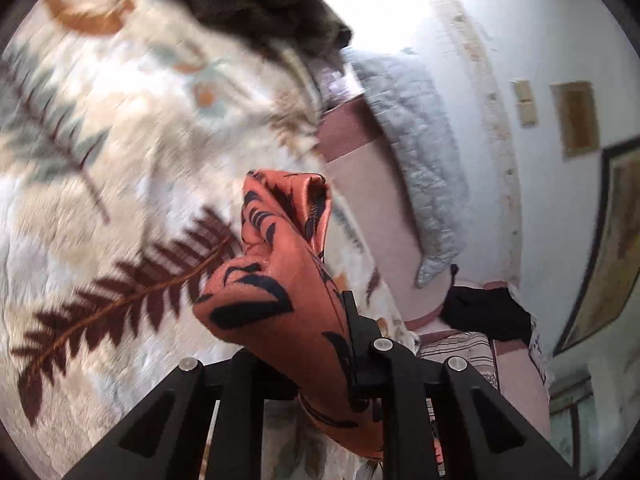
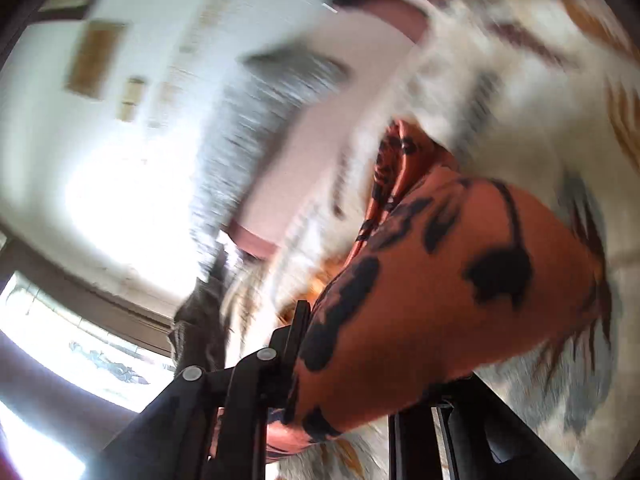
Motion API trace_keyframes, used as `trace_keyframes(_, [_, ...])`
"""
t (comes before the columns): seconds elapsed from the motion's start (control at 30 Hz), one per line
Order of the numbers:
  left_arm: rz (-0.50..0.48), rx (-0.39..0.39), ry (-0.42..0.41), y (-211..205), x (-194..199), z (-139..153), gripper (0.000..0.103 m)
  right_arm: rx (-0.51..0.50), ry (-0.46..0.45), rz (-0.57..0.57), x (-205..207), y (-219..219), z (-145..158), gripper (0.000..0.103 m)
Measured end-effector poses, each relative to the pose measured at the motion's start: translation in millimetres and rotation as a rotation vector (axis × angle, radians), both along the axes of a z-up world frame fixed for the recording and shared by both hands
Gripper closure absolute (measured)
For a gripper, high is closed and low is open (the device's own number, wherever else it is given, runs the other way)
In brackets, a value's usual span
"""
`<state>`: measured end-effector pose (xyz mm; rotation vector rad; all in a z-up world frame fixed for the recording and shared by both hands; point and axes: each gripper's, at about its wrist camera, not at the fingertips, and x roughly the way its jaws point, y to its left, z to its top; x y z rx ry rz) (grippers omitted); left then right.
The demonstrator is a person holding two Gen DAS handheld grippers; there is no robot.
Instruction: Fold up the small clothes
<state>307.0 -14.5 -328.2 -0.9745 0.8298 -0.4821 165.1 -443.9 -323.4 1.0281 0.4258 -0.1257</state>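
An orange garment [image 1: 280, 280] with a dark leaf print is bunched between the fingers of my left gripper [image 1: 320, 344], which is shut on it; the cloth hides the left finger. The garment rises in a fold over the leaf-patterned bedspread [image 1: 120, 160]. In the blurred right wrist view the same orange garment [image 2: 460, 280] fills the space between the fingers of my right gripper [image 2: 344, 364], shut on it, with only the left finger showing.
A dark grey garment [image 1: 272, 4] lies at the far end of the bedspread. A grey quilted pillow [image 1: 420, 160] rests against the pink bed edge [image 1: 360, 184]. A black cloth [image 1: 484, 312] sits near the wall, and a window [image 2: 60, 340] is at the lower left.
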Motion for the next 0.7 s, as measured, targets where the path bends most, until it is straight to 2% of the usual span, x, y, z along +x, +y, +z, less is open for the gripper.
trace_keyframes(0.03, [0.004, 0.023, -0.01, -0.9, 1.5, 1.8, 0.086, -0.034, -0.004, 0.003, 1.8, 2.3, 3.5, 0.085])
trace_keyframes(0.07, [0.007, 0.057, 0.037, -1.5, 4.5, -5.9, 0.086, -0.028, 0.035, 0.013, 6.3, 2.3, -2.3, 0.085])
trace_keyframes(0.1, [0.002, 0.077, 0.123, -1.9, 8.1, -20.6, 0.086, 0.017, 0.087, 0.023, 10.9, 0.0, -15.1, 0.085])
trace_keyframes(0.17, [-0.014, 0.054, 0.275, 0.6, 9.2, -50.4, 0.086, 0.12, 0.142, 0.022, 11.4, -5.0, -37.5, 0.086])
trace_keyframes(0.2, [-0.001, 0.042, 0.289, 3.5, 7.5, -53.9, 0.086, 0.133, 0.149, 0.021, 10.4, -5.7, -39.9, 0.086])
trace_keyframes(0.27, [-0.01, 0.043, 0.225, 5.6, 4.8, -42.5, 0.086, 0.114, 0.117, 0.024, 7.0, -5.2, -32.1, 0.086])
trace_keyframes(0.37, [-0.008, 0.043, 0.126, 10.7, -1.9, -23.1, 0.086, 0.021, 0.084, 0.036, 2.8, 1.2, -14.8, 0.086])
trace_keyframes(0.43, [-0.001, 0.027, 0.141, 14.8, -4.2, -27.5, 0.086, 0.002, 0.103, 0.043, 2.7, 1.6, -14.3, 0.086])
trace_keyframes(0.5, [0.002, 0.015, 0.186, 17.0, -6.3, -36.7, 0.087, 0.032, 0.136, 0.039, 3.9, -0.3, -21.4, 0.086])
trace_keyframes(0.57, [0.006, -0.01, 0.204, 18.0, -11.3, -39.2, 0.087, 0.044, 0.117, 0.024, -0.8, 0.4, -19.3, 0.086])
trace_keyframes(0.7, [0.001, 0.043, 0.129, 21.1, -34.5, -18.6, 0.087, -0.146, 0.039, 0.046, -12.6, 17.2, 14.6, 0.086])
